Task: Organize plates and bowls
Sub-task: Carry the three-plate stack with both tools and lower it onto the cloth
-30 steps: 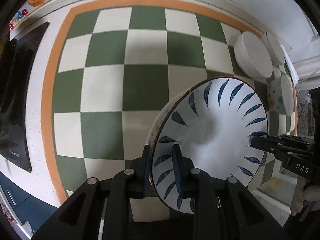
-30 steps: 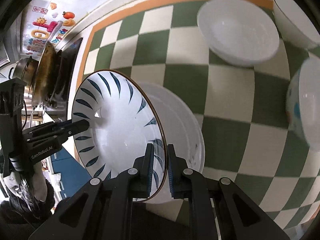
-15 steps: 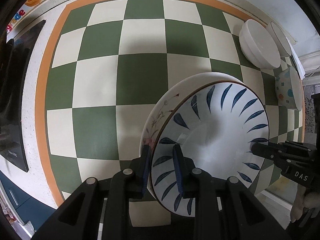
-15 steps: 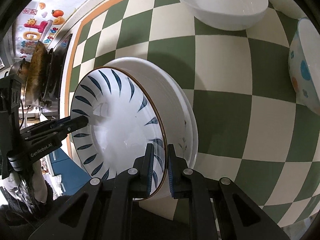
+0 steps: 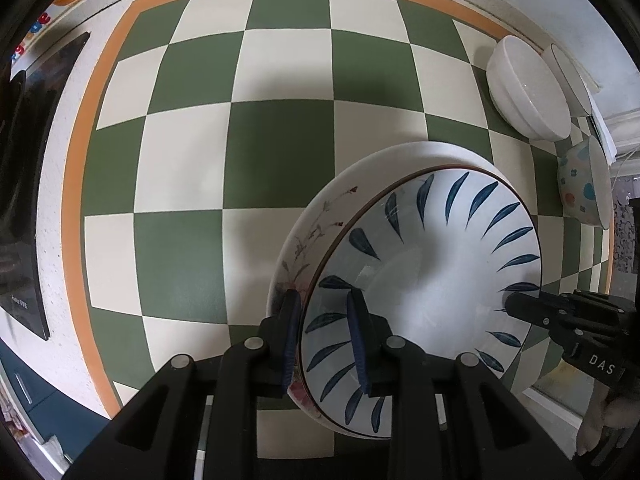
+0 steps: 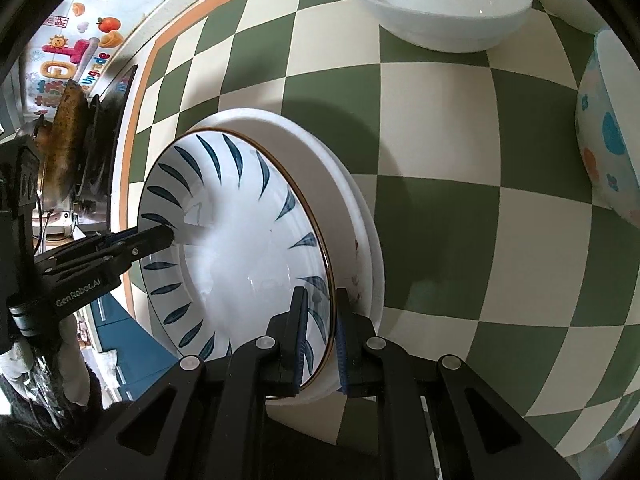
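Both hand-held grippers are grasping the blue-leaf plate by opposite rims: the left hand-held gripper and the right hand-held gripper. The plate is sitting nested in the floral plate on the checkered surface, with a white bowl and a dotted bowl well apart.

A white plate with blue leaf strokes sits nested in a flower-patterned plate on the checkered cloth. Beyond the plates stand a white bowl and a dotted bowl.
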A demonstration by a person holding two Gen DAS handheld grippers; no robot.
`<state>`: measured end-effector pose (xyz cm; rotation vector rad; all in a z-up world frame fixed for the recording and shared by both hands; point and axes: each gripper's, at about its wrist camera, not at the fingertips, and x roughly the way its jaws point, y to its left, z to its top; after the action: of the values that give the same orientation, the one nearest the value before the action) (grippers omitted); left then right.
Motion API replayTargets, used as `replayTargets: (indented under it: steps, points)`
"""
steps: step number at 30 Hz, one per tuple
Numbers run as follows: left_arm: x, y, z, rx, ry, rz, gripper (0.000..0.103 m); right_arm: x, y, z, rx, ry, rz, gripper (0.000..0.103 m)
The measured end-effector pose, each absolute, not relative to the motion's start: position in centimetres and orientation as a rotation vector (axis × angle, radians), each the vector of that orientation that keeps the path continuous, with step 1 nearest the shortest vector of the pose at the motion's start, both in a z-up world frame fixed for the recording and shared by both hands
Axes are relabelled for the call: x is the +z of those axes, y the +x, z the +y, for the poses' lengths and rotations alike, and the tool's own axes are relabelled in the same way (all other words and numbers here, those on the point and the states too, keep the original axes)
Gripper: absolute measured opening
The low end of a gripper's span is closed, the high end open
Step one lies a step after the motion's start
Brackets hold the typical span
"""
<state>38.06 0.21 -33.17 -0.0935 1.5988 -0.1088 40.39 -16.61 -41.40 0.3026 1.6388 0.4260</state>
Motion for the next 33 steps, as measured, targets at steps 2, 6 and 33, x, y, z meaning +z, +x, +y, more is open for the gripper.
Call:
replayTargets:
  steps: [2, 6, 33]
  points:
    - [-33.3, 38.0, 0.2, -0.101, -0.096, 1.598, 0.022, -41.4, 40.4, -16.7, 0.428, 0.301, 1.643, 0.015]
    - [-33.2, 37.8, 0.5, -0.088, -0.099, 1.591, 0.022, -41.3, 40.5, -16.4, 0.426, 0.304, 1.64, 0.017]
    - [-23.6, 29.5, 1.9, -0.062, -0.074, 1.381, 0.027, -31.7, 35.0, -14.1, 0.256, 0.142, 1.445, 0.041]
